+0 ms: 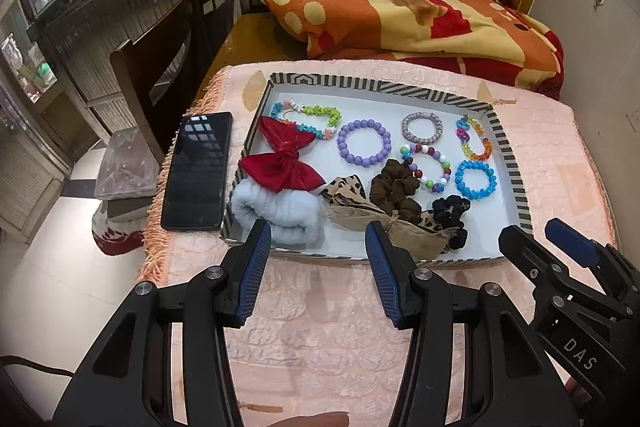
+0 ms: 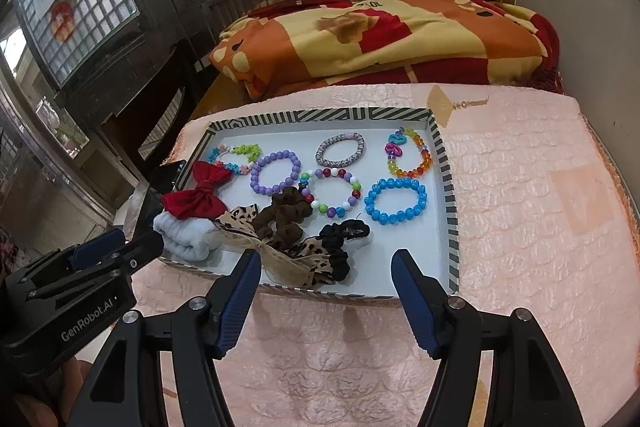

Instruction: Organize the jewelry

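Most of the sorting appeared to have been done: six bracelets were laid out singly across the far part of the striped tray (image 2: 447, 187), among them a purple bracelet (image 2: 275, 173), a blue bracelet (image 2: 396, 199), a silver bracelet (image 2: 340, 149) and a multicoloured bead bracelet (image 2: 334, 193). The hair pieces were bunched along the near left side, where a red bow (image 2: 200, 197) leaned on the tray's left wall above a white fluffy band (image 2: 188, 237), with a brown scrunchie (image 2: 286, 217), a leopard-print bow (image 2: 276, 251) and a black scrunchie (image 2: 340, 259) overlapping one another; these were judged to be what was left to tidy. Nothing loose was seen on the pink-covered tabletop (image 2: 520, 207) except a phone (image 1: 198, 171) just beside the tray. The left tool (image 1: 318, 241) was held spread and empty above the tray's near edge, and the right tool (image 2: 324, 273) likewise stood spread, with nothing pinched.
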The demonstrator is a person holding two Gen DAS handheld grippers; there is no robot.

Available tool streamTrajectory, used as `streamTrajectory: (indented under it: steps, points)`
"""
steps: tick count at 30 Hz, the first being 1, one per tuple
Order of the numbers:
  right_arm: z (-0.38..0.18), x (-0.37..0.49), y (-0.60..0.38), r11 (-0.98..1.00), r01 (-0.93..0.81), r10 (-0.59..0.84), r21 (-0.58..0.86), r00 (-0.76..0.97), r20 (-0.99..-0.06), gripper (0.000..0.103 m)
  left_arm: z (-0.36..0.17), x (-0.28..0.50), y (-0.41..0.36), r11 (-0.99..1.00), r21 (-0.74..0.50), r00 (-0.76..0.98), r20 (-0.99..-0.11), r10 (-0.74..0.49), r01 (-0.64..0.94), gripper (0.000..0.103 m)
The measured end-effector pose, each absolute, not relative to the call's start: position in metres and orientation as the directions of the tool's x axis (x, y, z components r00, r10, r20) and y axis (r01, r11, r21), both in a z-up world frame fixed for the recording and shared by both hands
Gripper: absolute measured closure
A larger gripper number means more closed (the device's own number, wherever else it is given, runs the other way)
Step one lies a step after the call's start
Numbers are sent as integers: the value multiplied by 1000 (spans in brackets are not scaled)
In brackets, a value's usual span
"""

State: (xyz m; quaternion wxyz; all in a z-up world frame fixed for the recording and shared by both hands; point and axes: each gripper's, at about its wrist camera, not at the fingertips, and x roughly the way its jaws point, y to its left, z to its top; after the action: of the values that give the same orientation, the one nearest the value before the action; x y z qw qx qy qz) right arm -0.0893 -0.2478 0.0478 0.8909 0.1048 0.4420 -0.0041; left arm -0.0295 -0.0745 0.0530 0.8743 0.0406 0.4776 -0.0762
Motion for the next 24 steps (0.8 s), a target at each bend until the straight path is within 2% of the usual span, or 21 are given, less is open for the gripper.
streamTrajectory:
  steps: [24]
  points:
    - [48, -89, -247, 980, 92, 87, 175, 594, -800, 37, 53, -29, -72, 985, 2, 528, -844, -92, 174, 54]
